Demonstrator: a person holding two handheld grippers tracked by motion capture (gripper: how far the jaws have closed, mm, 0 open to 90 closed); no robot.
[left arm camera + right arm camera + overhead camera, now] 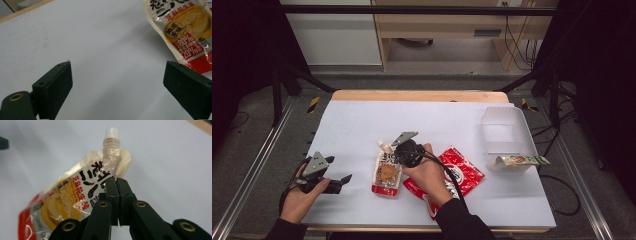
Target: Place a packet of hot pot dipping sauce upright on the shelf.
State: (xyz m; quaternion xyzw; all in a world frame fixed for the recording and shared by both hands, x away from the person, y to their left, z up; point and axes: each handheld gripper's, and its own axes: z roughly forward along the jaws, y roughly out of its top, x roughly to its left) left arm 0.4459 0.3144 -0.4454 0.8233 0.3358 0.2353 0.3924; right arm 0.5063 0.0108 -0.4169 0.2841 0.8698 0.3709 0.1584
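- Jaws of our right gripper (117, 182) pinch the spout pouch (75, 195) just below its cap, long axis running away from us.
- Our left gripper (117, 82), jaws apart and empty, waits left of the pouch, beside its red bottom edge.

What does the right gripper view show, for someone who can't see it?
The right gripper has its two black jaws shut on the upper part of a spouted pouch below its white cap. The pouch tilts above a white table.
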